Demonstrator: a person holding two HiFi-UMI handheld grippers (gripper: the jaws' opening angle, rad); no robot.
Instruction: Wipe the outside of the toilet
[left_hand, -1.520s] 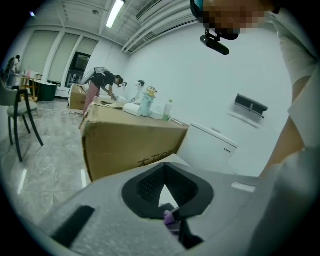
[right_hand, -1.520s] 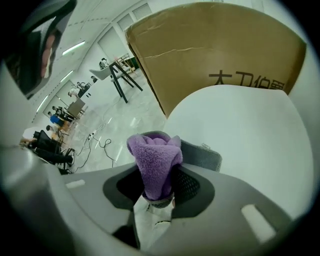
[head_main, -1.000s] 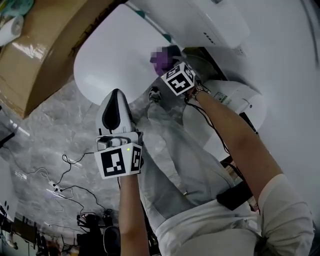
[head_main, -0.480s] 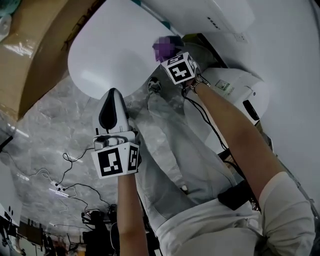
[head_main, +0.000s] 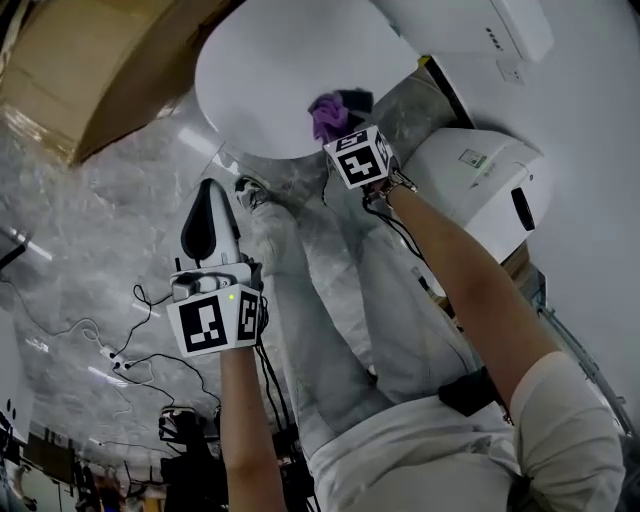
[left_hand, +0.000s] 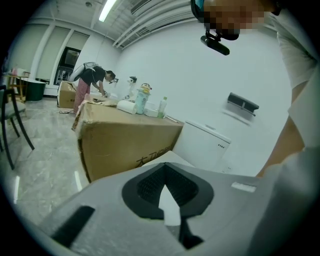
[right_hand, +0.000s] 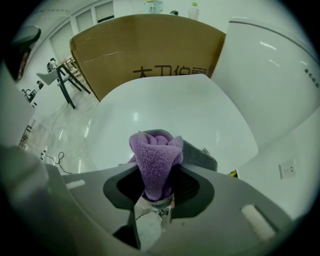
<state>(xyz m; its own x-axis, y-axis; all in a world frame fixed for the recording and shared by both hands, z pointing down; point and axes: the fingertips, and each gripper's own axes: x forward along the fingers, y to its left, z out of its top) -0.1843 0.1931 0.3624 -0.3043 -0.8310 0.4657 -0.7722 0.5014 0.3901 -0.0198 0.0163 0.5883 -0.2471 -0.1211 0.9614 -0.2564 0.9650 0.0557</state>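
R gripper (right_hand: 156, 192) jaws clamped on purple cloth (right_hand: 156, 160), wad sticking out past the tips. L gripper (left_hand: 167, 197) jaws together, nothing btwn them.

Vs 1 s ago: cloth was at the toilet lid's (head_main: 270, 70) side edge by the tank (head_main: 470, 20); now it sits further in, over the lid's near rim. Head cam shifted too, so probably part of that is view change. L gripper about same pose.

Cloth is at or just above the lid surface; can't tell contact. Lid closed, its top bare ahead of the R jaws.

Cardboard box (head_main: 90, 60) just beside the lid's far side, white unit (head_main: 480, 185) near R forearm. L gripper hangs over marble floor (head_main: 100, 230), well off the toilet, cables (head_main: 130, 360) below it.
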